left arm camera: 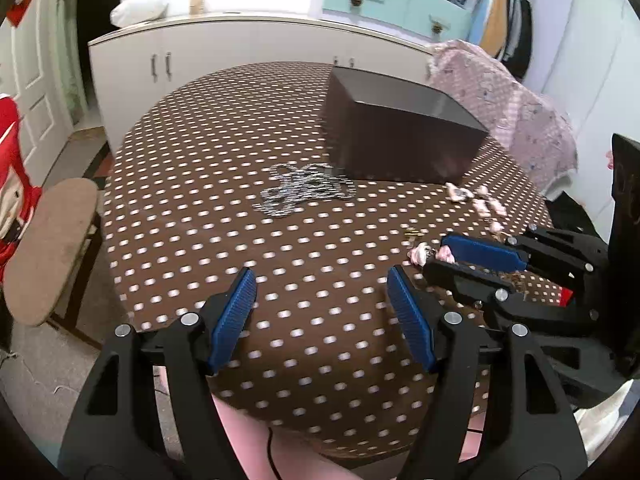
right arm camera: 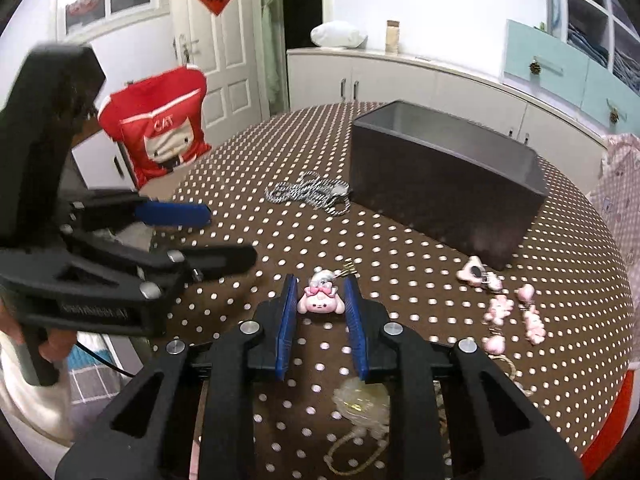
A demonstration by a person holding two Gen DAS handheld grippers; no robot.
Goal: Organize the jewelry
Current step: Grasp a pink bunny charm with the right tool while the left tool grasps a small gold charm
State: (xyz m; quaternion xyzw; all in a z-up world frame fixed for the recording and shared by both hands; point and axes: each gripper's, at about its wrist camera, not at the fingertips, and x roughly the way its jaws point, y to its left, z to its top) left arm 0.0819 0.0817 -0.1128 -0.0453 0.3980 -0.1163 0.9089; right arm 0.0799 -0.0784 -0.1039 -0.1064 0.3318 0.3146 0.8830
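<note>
A dark open box (right arm camera: 444,184) stands on the polka-dot table (right arm camera: 280,240), also in the left wrist view (left arm camera: 400,136). A black-and-white cord necklace (right arm camera: 312,194) lies left of it (left arm camera: 304,192). My right gripper (right arm camera: 320,294) has its blue pads on either side of a pink character charm (right arm camera: 320,302), touching or nearly touching it; it shows from the side in the left view (left arm camera: 434,260). My left gripper (left arm camera: 322,284) is open and empty above the table near its front edge, seen at left in the right view (right arm camera: 232,236). Several pink charms (right arm camera: 508,308) lie to the right.
A pale tangled trinket with a cord (right arm camera: 360,404) lies under my right gripper. A small gold piece (left arm camera: 412,234) lies near the charm. A red chair cover (right arm camera: 156,124) and a stool (left arm camera: 48,248) stand left of the table; white cabinets (left arm camera: 240,52) stand behind.
</note>
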